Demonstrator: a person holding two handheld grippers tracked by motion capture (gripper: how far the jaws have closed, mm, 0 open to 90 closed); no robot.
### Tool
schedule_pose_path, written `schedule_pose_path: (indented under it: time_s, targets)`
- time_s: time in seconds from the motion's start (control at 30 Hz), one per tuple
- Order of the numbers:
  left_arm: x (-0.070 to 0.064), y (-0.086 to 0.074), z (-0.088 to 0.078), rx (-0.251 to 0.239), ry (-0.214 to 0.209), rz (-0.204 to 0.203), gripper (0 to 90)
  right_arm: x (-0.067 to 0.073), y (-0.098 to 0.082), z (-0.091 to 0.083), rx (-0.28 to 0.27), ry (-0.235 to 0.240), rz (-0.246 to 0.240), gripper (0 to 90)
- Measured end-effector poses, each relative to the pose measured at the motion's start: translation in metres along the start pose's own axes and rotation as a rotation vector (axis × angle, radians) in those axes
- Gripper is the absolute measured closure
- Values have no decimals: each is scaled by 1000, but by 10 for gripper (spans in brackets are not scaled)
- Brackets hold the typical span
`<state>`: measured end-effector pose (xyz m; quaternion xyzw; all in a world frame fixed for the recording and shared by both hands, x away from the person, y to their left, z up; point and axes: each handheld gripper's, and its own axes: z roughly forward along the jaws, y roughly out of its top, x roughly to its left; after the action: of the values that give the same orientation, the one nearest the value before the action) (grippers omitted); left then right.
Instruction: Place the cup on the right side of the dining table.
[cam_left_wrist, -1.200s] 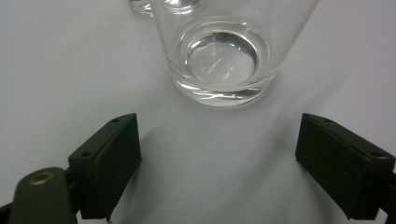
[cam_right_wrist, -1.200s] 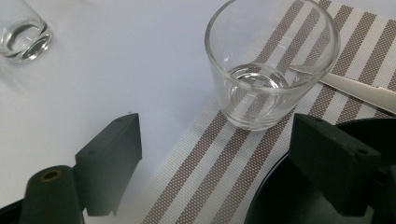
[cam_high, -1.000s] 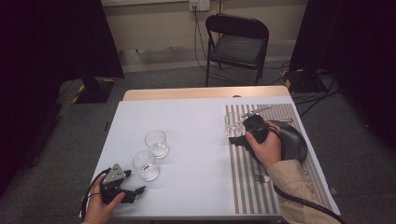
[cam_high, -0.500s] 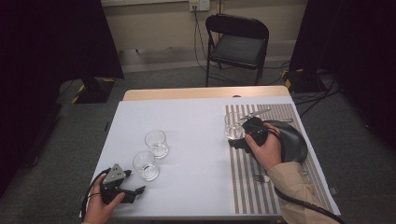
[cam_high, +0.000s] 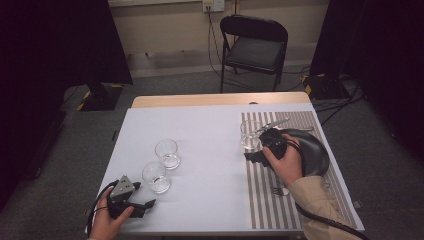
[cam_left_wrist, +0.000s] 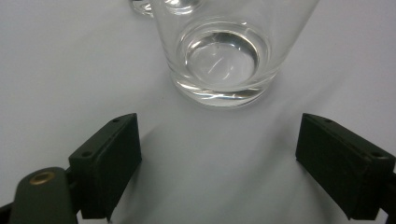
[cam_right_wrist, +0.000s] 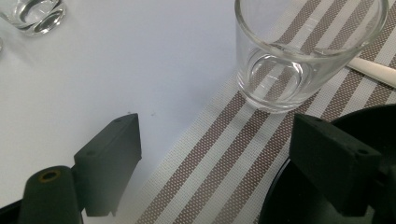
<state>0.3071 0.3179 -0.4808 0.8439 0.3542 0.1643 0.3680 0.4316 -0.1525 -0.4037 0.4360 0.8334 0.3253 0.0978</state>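
The right gripper (cam_right_wrist: 215, 163), jaws wide and empty, sits just behind a clear glass tumbler (cam_right_wrist: 308, 51) on the brown-striped placemat (cam_right_wrist: 219, 154) covering the white table (cam_high: 210, 130); the left gripper (cam_left_wrist: 219, 168) gapes wide behind another clear tumbler (cam_left_wrist: 224, 51). Beyond stands a black folding chair (cam_high: 254, 47).

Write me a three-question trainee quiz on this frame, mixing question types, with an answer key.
1. True or false: the right gripper is clamped on the glass on the striped placemat.
2. How many glasses stand on the white table surface, off the striped placemat?
   A. one  B. two  C. three
3. Fill in: in the left gripper view, the left gripper has its jaws spread wide with a ____ just ahead of them.

Key:
1. False. Its jaws stand open and the glass sits beyond them, untouched.
2. B. The near glass and the one behind it.
3. Glass; it stands upright and empty, ahead of the jaws, not between them.
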Motion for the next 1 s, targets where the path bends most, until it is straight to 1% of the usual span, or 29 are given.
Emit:
schedule_pose_path:
  time_s: [0.03, 0.17, 0.43, 0.53, 0.57, 0.73, 0.83, 1.0]
  targets:
    - [0, 0, 0, -1, -2, -6, 133, 1, -1, 0, 5, 4, -3, 160]
    - [-1, 0, 0, -3, -1, -7, 132, 4, -2, 0, 3, 4, -14, 162]
    - [-1, 0, 0, -3, -1, -7, 133, 8, -6, 1, 6, 23, -22, 161]
    - [0, 0, 0, -1, -1, -5, 133, 8, -7, 1, 6, 24, -27, 162]
    - [0, 0, 0, -1, -1, -5, 133, 8, -8, 1, 1, 31, -32, 162]
    - [-1, 0, 0, -3, -1, -7, 133, 10, -11, 1, 11, 38, -27, 162]
    - [0, 0, 0, -1, -1, -5, 133, 10, -14, 2, 7, 46, -34, 165]
    - [-1, 0, 0, -3, -1, -7, 133, 12, -19, 4, 20, 45, -30, 172]
